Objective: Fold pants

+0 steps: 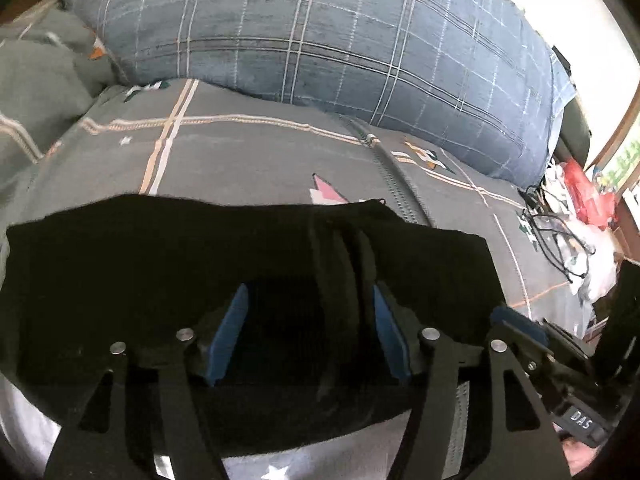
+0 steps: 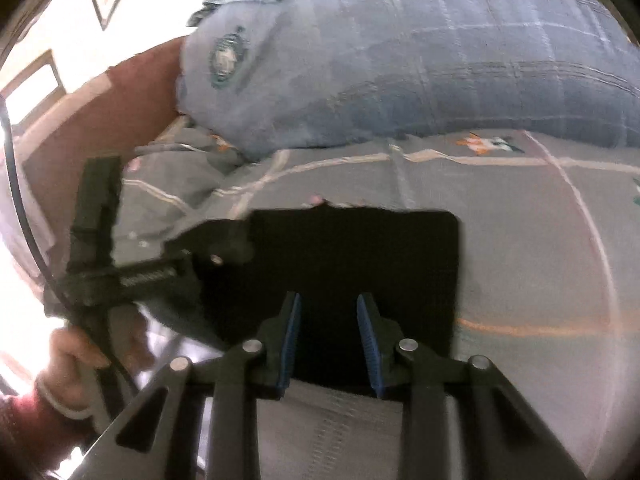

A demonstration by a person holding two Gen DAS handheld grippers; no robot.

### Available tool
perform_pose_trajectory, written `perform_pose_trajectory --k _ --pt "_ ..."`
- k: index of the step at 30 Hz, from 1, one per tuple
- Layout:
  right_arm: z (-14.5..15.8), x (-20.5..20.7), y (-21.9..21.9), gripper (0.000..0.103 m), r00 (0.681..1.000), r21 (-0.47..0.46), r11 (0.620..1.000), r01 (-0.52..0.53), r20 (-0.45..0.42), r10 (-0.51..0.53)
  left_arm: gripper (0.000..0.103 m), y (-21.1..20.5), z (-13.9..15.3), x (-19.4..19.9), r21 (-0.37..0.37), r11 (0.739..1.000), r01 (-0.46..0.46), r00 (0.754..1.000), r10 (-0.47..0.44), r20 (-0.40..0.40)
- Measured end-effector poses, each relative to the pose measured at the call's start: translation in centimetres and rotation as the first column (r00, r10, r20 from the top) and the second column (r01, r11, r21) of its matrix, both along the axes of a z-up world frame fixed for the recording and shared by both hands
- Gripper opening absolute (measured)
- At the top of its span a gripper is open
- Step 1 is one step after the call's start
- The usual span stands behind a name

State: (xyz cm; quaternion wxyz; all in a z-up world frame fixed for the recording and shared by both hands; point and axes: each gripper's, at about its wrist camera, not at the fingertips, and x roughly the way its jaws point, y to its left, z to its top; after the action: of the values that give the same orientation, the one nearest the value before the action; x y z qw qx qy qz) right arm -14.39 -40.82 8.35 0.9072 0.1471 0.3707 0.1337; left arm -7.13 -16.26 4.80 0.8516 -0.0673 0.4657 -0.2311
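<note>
1. Nearest the lens in the left wrist view, the left claw (image 1: 310, 330) is seen with its blue pads (image 1: 228, 332) spread wide; nothing is pressed between them, though the pants (image 1: 160, 272) lie directly under and beyond them.
2. In the right wrist view, the right claw (image 2: 329, 338) is held narrower, yet a clear gap is kept between its pads (image 2: 291, 344), and no cloth is pinched.
3. The pants are laid on the bed (image 1: 240, 156) as a compact dark rectangle, below a plaid pillow (image 1: 320, 40). A ridge of bunched folds is visible near the middle of the bundle in the left view.
4. A hand (image 2: 76, 364) with a red sleeve is seen gripping the left tool's handle at the left edge of the right view.
5. The step in hand is judged to be a release after a fold; the garment appears already folded down to a small packet.
6. For the next move, either the packet is to be smoothed and left, or one edge is to be pinched by both claws and carried over for a last fold. Whether another fold is needed cannot be told.
</note>
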Motion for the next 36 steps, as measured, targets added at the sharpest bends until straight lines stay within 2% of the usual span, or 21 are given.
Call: perform_pose_trajectory --k 2,7,12,14,17,20,21,23,25,29,32,36 --pt "0.1 1.0 1.2 0.031 1.0 -0.018 1.0 -0.025 0.011 0.025 0.062 0.8 0.1 -0.3 -0.014 1.0 -0.01 1.0 0.01 -0.011" --pt "-0.5 4.2 4.7 0.031 0.993 -0.029 0.993 -0.116 0.015 0.116 0.062 3.8 1.4 -1.8 -0.004 0.999 -0.045 0.999 0.045 0.017" --pt "-1.2 5.6 7.6 0.031 0.984 -0.058 0.983 -0.176 0.012 0.177 0.066 8.8 2.6 -3.1 0.011 0.988 -0.152 0.987 0.151 0.061" --pt "-2.0 6.0 8.6 0.032 0.984 -0.078 0.981 -0.176 -0.013 0.175 0.067 11.2 2.6 -3.4 -0.011 0.978 -0.209 0.976 0.21 0.053" --pt "-2.2 6.0 9.4 0.032 0.986 -0.108 0.98 -0.168 -0.005 0.169 0.069 13.8 2.2 -3.6 -0.036 0.958 -0.285 0.958 0.286 0.034" --pt "-0.7 5.6 8.5 0.032 0.983 -0.055 0.981 -0.185 0.001 0.186 0.072 16.1 1.6 -4.1 -0.08 0.935 -0.347 0.937 0.348 0.002" --pt "-0.2 5.4 8.3 0.032 0.982 -0.043 0.981 -0.187 0.01 0.188 0.077 16.8 1.4 -4.3 -0.101 0.925 -0.367 0.93 0.368 -0.014" --pt "1.1 5.2 8.1 0.044 0.979 -0.029 0.98 -0.198 0.047 0.199 0.08 17.9 0.8 -4.7 -0.145 0.9 -0.41 0.912 0.407 -0.052" --pt "2.1 5.5 8.6 0.051 0.968 -0.021 0.97 -0.24 0.075 0.241 0.08 18.3 0.2 -4.9 -0.162 0.888 -0.43 0.903 0.424 -0.074" --pt "3.2 7.2 10.8 0.06 0.94 -0.026 0.945 -0.325 0.098 0.326 0.08 18.1 -1.3 -5.2 -0.159 0.882 -0.445 0.895 0.43 -0.118" --pt "3.3 9.2 13.1 0.06 0.92 -0.064 0.922 -0.381 0.076 0.385 0.08 18.1 -2.0 -5.5 -0.18 0.871 -0.458 0.888 0.436 -0.15" --pt "3.1 11.9 16.9 0.065 0.874 -0.115 0.869 -0.481 0.019 0.486 0.08 17.9 -2.5 -5.4 -0.184 0.866 -0.466 0.883 0.44 -0.165"
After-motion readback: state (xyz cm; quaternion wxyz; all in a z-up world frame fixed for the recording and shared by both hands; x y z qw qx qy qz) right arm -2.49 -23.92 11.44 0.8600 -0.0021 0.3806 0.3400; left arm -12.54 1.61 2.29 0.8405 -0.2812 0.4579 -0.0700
